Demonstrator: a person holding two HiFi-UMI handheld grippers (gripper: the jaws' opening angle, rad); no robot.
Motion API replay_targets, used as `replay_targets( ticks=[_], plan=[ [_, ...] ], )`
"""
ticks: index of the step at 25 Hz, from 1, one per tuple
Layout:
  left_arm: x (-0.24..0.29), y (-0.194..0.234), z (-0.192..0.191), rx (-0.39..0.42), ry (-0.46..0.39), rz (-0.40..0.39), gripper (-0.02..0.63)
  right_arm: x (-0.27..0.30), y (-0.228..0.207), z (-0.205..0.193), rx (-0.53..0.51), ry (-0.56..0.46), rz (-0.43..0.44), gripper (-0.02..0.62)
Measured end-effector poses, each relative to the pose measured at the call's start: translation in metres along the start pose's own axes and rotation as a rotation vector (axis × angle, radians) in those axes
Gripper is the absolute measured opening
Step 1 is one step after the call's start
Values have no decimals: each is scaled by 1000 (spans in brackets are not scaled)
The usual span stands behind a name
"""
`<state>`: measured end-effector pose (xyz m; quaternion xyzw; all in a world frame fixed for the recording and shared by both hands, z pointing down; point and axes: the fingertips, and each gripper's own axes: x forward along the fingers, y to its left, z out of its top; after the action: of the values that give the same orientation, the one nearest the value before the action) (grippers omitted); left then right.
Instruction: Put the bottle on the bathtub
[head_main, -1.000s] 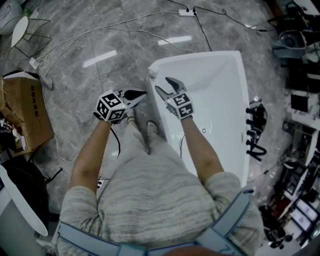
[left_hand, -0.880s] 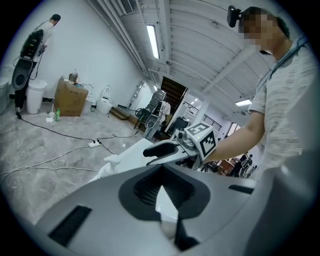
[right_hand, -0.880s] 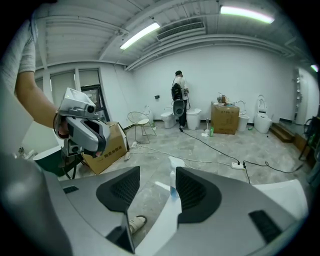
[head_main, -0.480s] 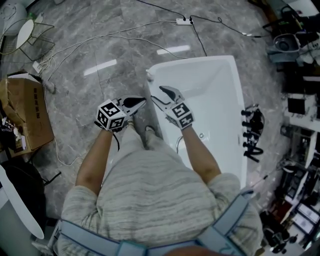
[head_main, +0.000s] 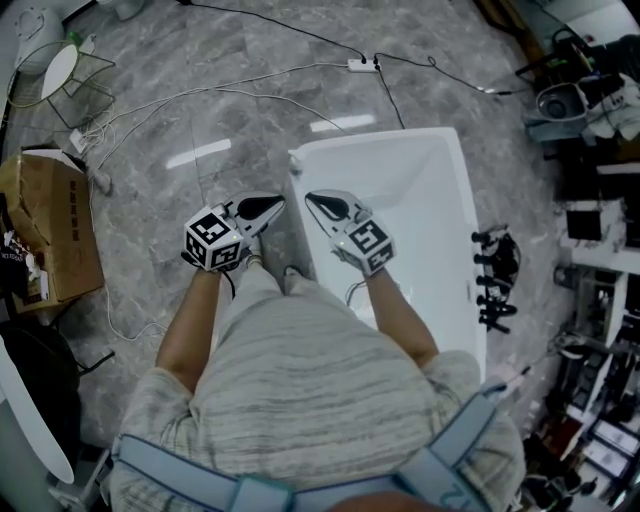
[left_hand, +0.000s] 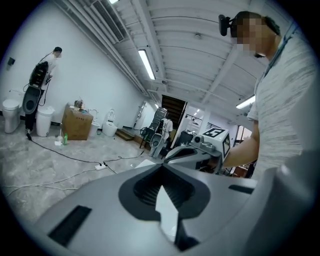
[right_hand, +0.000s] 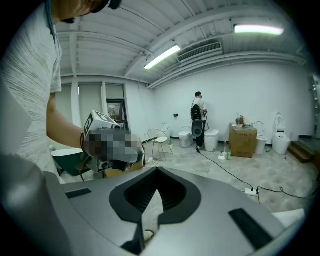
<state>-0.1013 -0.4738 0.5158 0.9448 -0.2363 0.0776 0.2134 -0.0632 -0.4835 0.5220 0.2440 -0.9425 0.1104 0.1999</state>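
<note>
A white bathtub (head_main: 440, 230) stands on the grey marble floor in the head view. A small white bottle (head_main: 294, 158) stands on its near-left rim corner. My left gripper (head_main: 272, 203) is shut and empty, held over the floor just left of the tub's rim. My right gripper (head_main: 313, 200) hangs over the tub's left rim, below the bottle and apart from it. Its jaws have just been closing, and nothing is between them. In the left gripper view the left gripper (left_hand: 162, 166) shows meeting tips, and so does the right gripper (right_hand: 157, 170) in the right gripper view.
A cardboard box (head_main: 45, 225) sits at the left, with a wire chair (head_main: 62, 72) behind it. Cables and a power strip (head_main: 362, 65) cross the floor beyond the tub. Black tap fittings (head_main: 495, 282) stand by the tub's right side, with cluttered equipment further right. A person (right_hand: 198, 112) stands by the far wall.
The right gripper's jaws went from wide open to shut with nothing in them. Both grippers rose and shifted a little away from the bottle, which stays on the tub's corner.
</note>
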Motion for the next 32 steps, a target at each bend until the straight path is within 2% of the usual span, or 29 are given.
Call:
replay_targets(
  ticks=[6, 13, 18, 24, 32],
  plan=[
    [-7, -24, 28, 83, -22, -7, 3, -16, 14, 37, -5, -93, 38, 3],
    [-11, -50, 43, 106, -53, 3, 3, -34, 32, 55, 0, -158, 68, 3],
    [-16, -58, 45, 104, -57, 23, 3, -45, 45, 66, -1, -167, 113, 3],
    [-17, -64, 48, 106, -67, 33, 3, -51, 40, 73, -15, -209, 96, 3],
    [-20, -76, 43, 86, -62, 13, 3, -56, 47, 69, -12, -215, 98, 3]
  ],
)
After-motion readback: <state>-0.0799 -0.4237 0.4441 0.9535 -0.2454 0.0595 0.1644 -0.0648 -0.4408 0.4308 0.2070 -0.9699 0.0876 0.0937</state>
